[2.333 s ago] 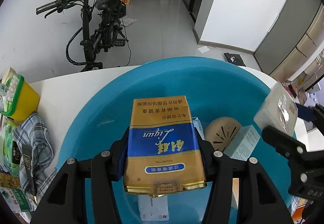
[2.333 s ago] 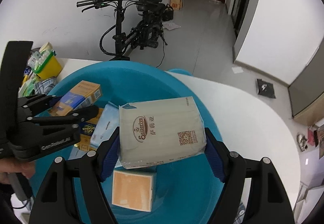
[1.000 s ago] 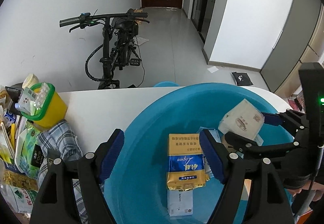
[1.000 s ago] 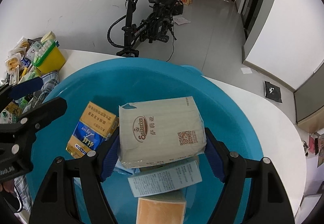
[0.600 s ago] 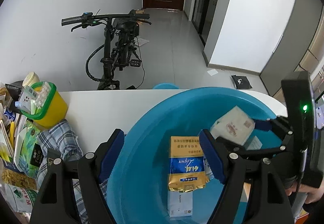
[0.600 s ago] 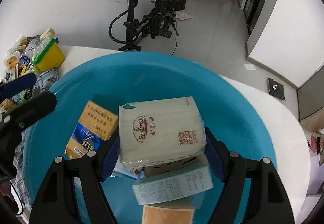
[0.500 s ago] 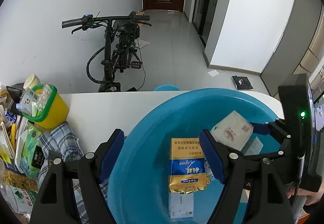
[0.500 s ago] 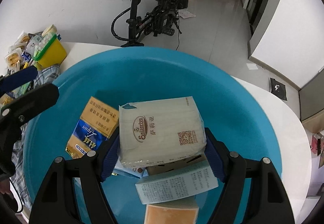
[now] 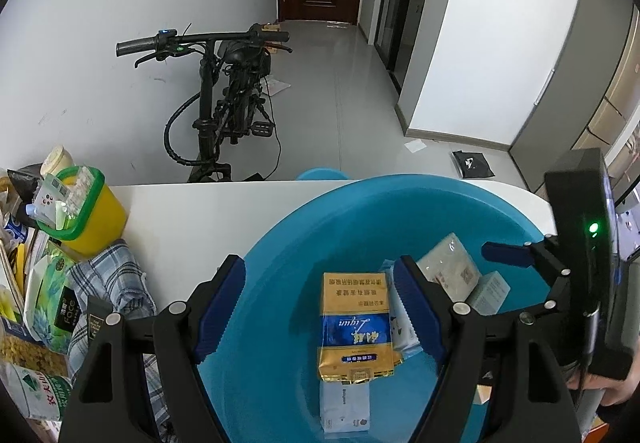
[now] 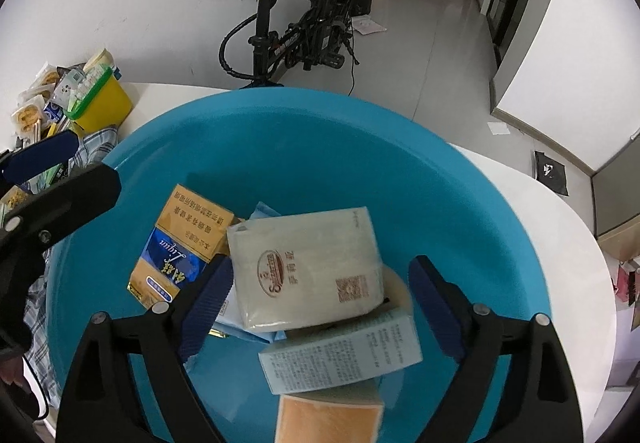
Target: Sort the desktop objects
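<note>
Hovering over the blue basin (image 10: 320,131) on the white table (image 9: 208,211), the right gripper (image 10: 320,301) has its jaws spread wide, released; the tissue pack (image 10: 308,267) lies between them but touches neither pad, resting on a pale blue box (image 10: 340,355) and other items in the basin. The left gripper (image 9: 320,307) also stands with jaws parted and gripping nothing; the gold-and-blue packet (image 9: 356,323) lies flat in the basin between and below them. Left of these jaws sit a yellow bin (image 9: 86,215) and a plaid cloth (image 9: 116,279).
</note>
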### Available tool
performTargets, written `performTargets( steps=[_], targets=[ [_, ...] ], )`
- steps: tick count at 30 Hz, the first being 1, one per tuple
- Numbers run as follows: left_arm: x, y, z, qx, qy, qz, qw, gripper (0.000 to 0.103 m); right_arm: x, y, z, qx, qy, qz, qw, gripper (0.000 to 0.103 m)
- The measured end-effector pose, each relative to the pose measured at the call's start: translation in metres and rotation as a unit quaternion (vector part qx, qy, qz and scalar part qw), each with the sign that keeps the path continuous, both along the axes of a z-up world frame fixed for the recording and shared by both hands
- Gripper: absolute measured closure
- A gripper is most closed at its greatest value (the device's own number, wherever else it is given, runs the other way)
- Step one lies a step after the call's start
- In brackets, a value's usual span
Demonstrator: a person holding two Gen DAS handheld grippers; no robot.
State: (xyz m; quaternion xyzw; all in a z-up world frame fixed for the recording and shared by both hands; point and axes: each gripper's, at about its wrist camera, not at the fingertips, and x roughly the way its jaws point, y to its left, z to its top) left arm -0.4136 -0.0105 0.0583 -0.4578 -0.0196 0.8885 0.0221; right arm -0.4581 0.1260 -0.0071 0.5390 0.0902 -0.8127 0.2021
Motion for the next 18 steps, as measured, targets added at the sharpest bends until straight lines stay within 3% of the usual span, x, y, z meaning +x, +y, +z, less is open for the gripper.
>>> performTargets(
  steps=[10, 18],
  targets=[
    [0.011, 0.003, 0.014, -0.008, 0.02, 0.0, 0.9998, 0.024, 0.011, 0.014, 0.019, -0.001, 0.023, -0.017, 1.0, 0.015],
    [0.035, 0.012, 0.028, -0.018, 0.066, -0.011, 0.9976, 0.024, 0.035, 0.034, 0.05, 0.002, 0.088, -0.038, 0.995, 0.013]
  ],
)
